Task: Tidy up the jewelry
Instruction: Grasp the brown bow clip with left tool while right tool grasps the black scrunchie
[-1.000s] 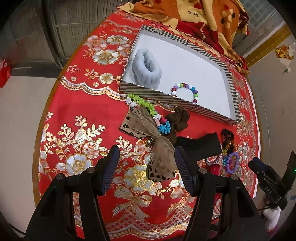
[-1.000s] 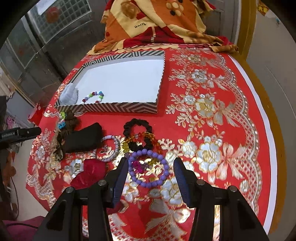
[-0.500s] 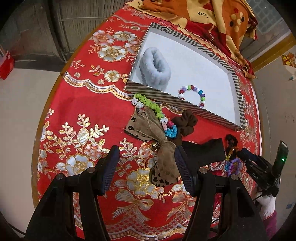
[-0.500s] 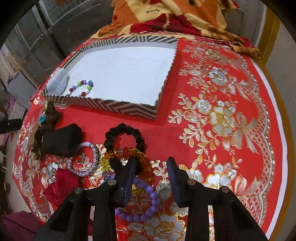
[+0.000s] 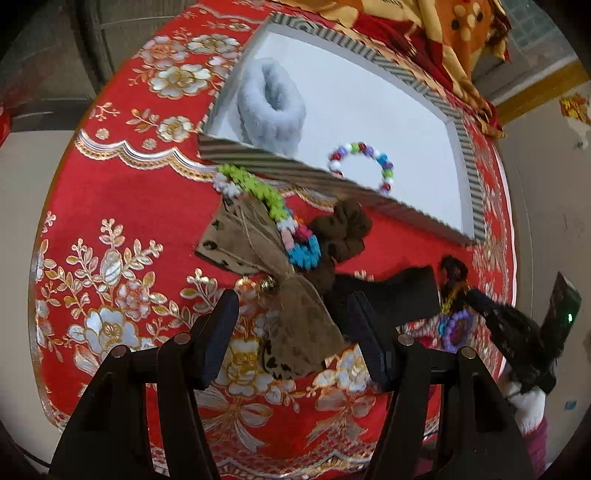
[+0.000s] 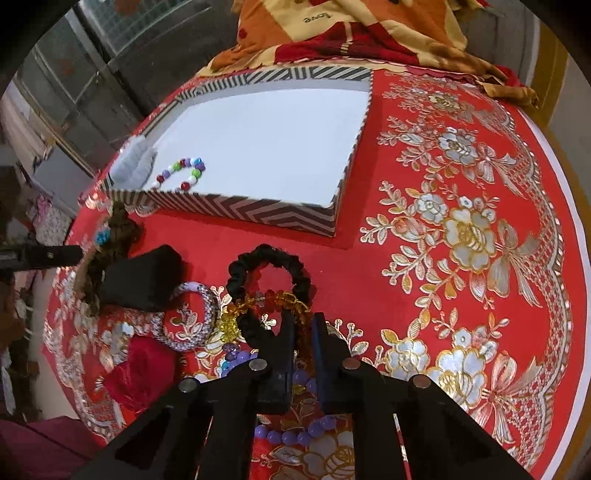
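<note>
A striped tray (image 5: 468, 162) (image 6: 258, 214) on the red cloth holds a grey fluffy scrunchie (image 5: 271, 105) and a multicoloured bead bracelet (image 5: 364, 166) (image 6: 183, 173). My left gripper (image 5: 291, 328) is open over a brown leopard bow (image 5: 280, 280), beside a green and blue bead string (image 5: 273, 206) and a brown scrunchie (image 5: 343, 229). My right gripper (image 6: 303, 332) has closed on the amber bead bracelet (image 6: 258, 301), which lies across a black scrunchie (image 6: 266, 273) and a purple bead bracelet (image 6: 295, 435).
A black box (image 6: 140, 280) (image 5: 391, 295), a lilac braided bangle (image 6: 199, 321) and a red cloth piece (image 6: 140, 373) lie left of the right gripper. An orange blanket (image 6: 351, 26) is bunched behind the tray. The table edge curves close on the right.
My right gripper moved forward and down over the pile and its jaws closed onto the amber bracelet. My left gripper drifted slightly closer to the bow, still open.
</note>
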The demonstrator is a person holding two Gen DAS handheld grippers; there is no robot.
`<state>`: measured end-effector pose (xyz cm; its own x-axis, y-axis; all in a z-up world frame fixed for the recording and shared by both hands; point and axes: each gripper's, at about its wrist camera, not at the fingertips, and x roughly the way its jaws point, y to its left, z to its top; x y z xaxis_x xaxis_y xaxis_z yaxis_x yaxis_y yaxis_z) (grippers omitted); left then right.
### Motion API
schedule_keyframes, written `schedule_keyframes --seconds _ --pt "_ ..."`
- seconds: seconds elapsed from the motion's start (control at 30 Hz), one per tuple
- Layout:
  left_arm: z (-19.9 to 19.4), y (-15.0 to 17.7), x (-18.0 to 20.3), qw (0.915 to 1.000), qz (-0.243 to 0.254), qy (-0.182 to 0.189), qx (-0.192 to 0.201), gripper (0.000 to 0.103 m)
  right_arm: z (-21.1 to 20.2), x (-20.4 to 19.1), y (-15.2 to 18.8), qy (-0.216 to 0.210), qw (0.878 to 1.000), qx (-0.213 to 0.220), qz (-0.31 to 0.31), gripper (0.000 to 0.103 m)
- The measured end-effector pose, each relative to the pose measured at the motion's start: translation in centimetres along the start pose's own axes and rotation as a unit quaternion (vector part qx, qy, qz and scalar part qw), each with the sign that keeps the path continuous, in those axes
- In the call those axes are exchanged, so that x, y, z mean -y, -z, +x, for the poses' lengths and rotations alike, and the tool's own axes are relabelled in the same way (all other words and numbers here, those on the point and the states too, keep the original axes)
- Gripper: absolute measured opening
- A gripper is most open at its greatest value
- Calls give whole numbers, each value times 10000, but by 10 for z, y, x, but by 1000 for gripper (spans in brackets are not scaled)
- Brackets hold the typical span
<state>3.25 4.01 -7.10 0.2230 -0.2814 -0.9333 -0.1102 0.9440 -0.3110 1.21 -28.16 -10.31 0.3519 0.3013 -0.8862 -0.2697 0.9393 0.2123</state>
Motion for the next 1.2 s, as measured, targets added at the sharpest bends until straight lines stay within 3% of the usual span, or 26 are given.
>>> schedule_keyframes --seconds 0.1,0.2,0.3,0.37,0.5,1.13,1.2 --pt "-3 -11 -6 9997 -219 47 105 61 -10 0 0 -71 9999 77 63 8" --pt "-6 -24 -12 9987 -427 -143 242 61 -21 1 0 -203 9994 190 183 8" --pt "-4 -27 -15 9985 -541 68 103 61 -34 1 -2 -333 9985 334 275 5" --pt "-3 -22 -12 9989 -462 127 1 61 -44 0 -3 -400 9978 429 300 5" --pt "11 -9 1 9997 -70 -91 -208 61 -53 -1 -6 -381 9974 547 273 5" --pt "36 -2 5 9985 -78 -476 -270 61 2 14 -4 -173 9997 -127 70 7" --pt "37 -3 6 9984 -97 -481 -280 61 6 16 -3 -183 9997 -174 72 12"
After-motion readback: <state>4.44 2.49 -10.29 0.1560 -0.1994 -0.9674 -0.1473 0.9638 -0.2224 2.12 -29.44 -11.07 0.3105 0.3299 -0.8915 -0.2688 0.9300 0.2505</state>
